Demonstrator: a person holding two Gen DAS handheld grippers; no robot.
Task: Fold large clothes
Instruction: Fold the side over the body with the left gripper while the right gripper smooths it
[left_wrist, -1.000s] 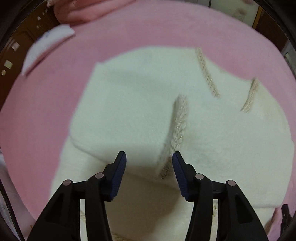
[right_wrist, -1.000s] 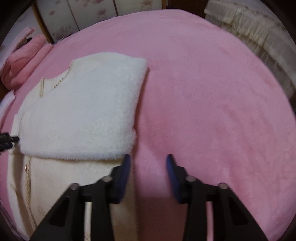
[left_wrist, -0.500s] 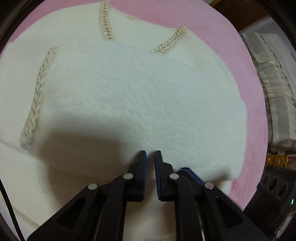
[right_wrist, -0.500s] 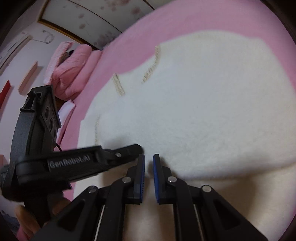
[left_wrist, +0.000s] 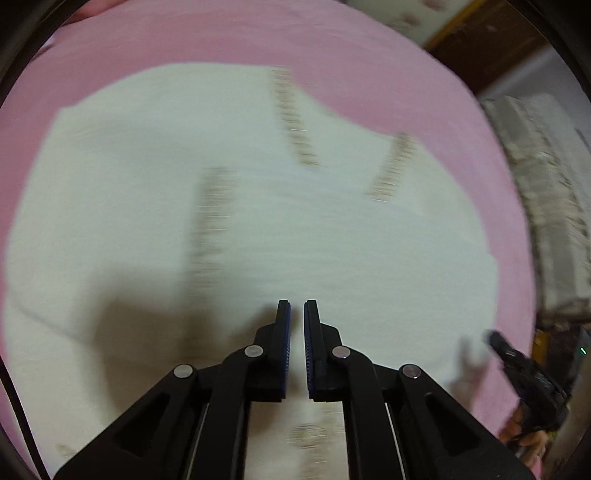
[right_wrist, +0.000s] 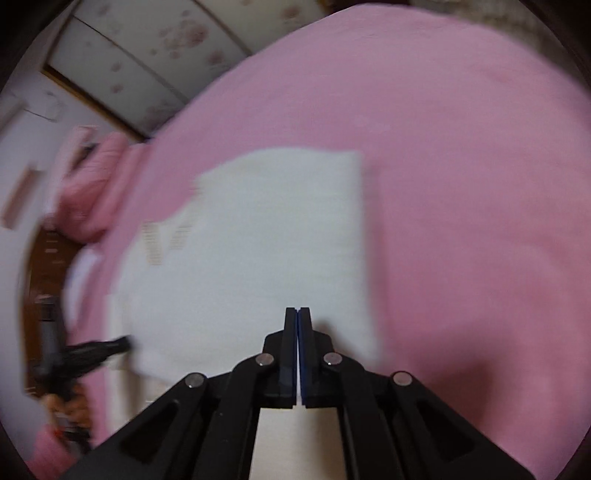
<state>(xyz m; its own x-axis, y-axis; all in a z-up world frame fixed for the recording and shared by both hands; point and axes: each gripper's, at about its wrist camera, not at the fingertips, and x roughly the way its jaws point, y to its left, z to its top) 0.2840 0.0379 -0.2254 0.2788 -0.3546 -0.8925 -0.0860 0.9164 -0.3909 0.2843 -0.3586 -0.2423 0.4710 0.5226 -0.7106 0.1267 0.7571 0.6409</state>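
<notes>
A large cream fleece garment (left_wrist: 332, 236) with braided beige trim (left_wrist: 291, 118) lies partly folded on a pink bedspread (left_wrist: 221, 40). My left gripper (left_wrist: 297, 306) hovers over its middle, jaws nearly closed with a thin gap and nothing between them. In the right wrist view the garment (right_wrist: 258, 236) shows as a folded white block. My right gripper (right_wrist: 297, 312) is above its near right part, jaws pressed together and empty. Both views are motion-blurred.
Pink pillows (right_wrist: 92, 188) lie at the bed's far left by a wall with floral panels (right_wrist: 166, 48). A lace-frilled bed edge (left_wrist: 543, 206) runs at the right. The other gripper shows at each view's edge, the right one (left_wrist: 524, 373) and the left one (right_wrist: 85, 354).
Both grippers closed from open a second ago. Since half a second ago both have lifted back from the garment, which now looks smaller and farther. The garment lies folded.
</notes>
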